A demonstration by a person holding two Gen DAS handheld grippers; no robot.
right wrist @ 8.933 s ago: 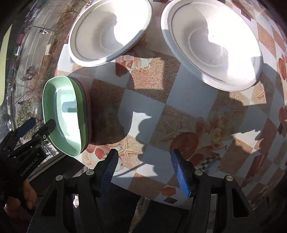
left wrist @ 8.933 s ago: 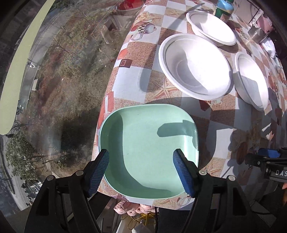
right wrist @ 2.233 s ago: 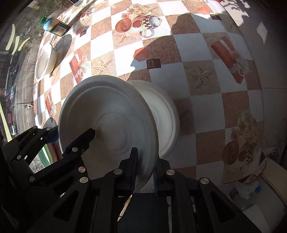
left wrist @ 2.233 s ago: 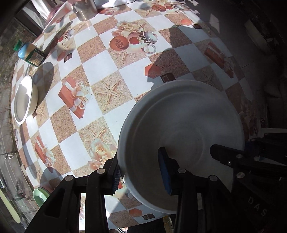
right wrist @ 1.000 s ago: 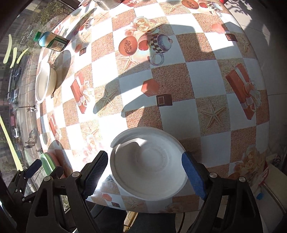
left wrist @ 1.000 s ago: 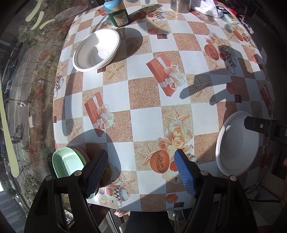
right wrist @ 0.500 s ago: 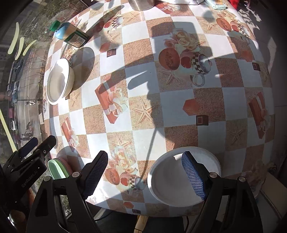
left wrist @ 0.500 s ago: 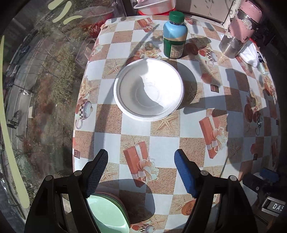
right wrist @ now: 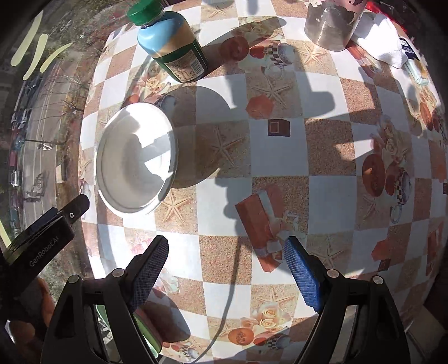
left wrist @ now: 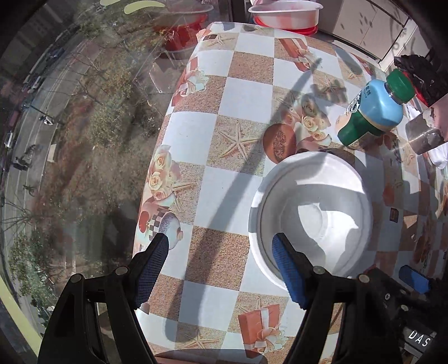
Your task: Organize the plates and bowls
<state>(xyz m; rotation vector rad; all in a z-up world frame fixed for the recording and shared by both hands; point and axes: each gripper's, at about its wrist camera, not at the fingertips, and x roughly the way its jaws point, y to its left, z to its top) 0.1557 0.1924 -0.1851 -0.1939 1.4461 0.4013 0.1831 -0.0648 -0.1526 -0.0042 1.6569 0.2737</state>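
A white bowl (left wrist: 310,218) stands upright on the checked tablecloth, just in front of a bottle. My left gripper (left wrist: 219,268) hangs over the table's left part, open and empty. Its right fingertip (left wrist: 288,275) overlaps the bowl's near left rim in the picture; I cannot tell whether it touches. In the right wrist view the same bowl (right wrist: 134,159) lies up and to the left of my right gripper (right wrist: 226,273), which is open, empty and apart from it. A green plate's edge (right wrist: 149,340) peeks out behind the right gripper's left finger.
A blue-and-green bottle (right wrist: 173,47) stands close behind the bowl. Farther back are a metal cup (right wrist: 330,25) and a white cloth (right wrist: 380,44). The table's left edge (left wrist: 156,156) drops off beside a window. A red and white basin (left wrist: 282,14) sits beyond the table.
Both grippers have travelled across the table toward the white bowl by the bottle, which now looks much bigger. The white plate at the near edge has left the right wrist view. Jaws unchanged.
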